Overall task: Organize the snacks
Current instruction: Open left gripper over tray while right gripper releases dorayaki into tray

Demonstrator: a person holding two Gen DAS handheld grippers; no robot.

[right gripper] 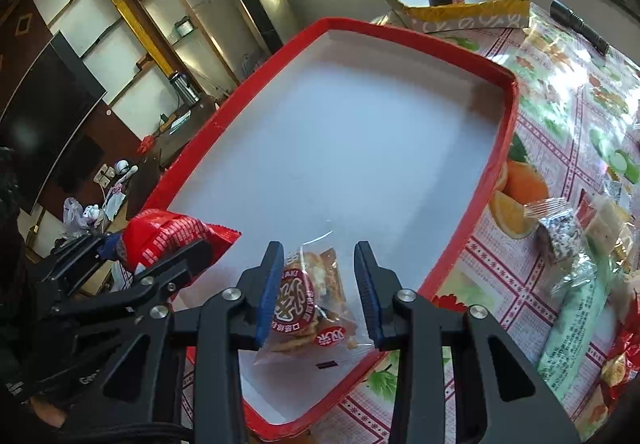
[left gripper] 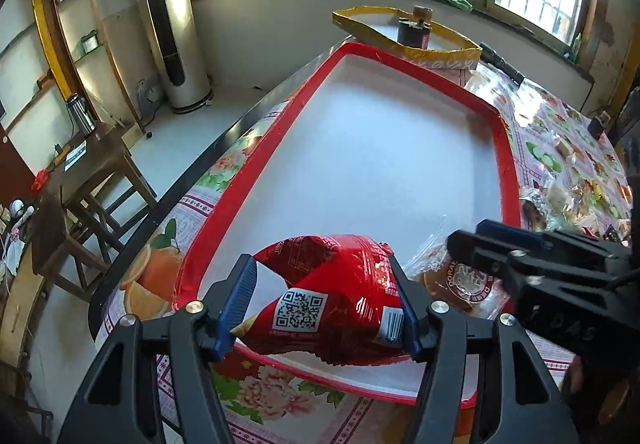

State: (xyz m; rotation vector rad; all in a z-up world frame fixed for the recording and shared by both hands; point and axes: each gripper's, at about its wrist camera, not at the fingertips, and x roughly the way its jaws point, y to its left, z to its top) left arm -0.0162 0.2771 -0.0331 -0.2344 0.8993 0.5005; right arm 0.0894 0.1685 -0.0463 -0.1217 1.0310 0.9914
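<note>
A white tray with a red rim point(left gripper: 248, 179) point(right gripper: 504, 147) lies on the flowered tablecloth. My left gripper point(left gripper: 318, 260) is shut on a red foil snack bag point(left gripper: 332, 296) and holds it over the tray's near left corner. My right gripper point(right gripper: 318, 246) is shut on a clear-wrapped round pastry packet point(right gripper: 310, 304) over the tray's near end. In the left wrist view the right gripper point(left gripper: 466, 236) comes in from the right with the pastry packet point(left gripper: 452, 284) under it. In the right wrist view the left gripper point(right gripper: 160, 244) and the red bag point(right gripper: 172, 232) are at the left.
A yellow-rimmed box point(left gripper: 440, 51) with a dark jar point(left gripper: 414, 29) in it stands beyond the tray. A black flashlight point(left gripper: 500, 61) lies to its right. Several loose wrapped snacks point(right gripper: 560, 236) lie on the cloth right of the tray. The table edge point(left gripper: 192, 171) runs close along the tray's left side.
</note>
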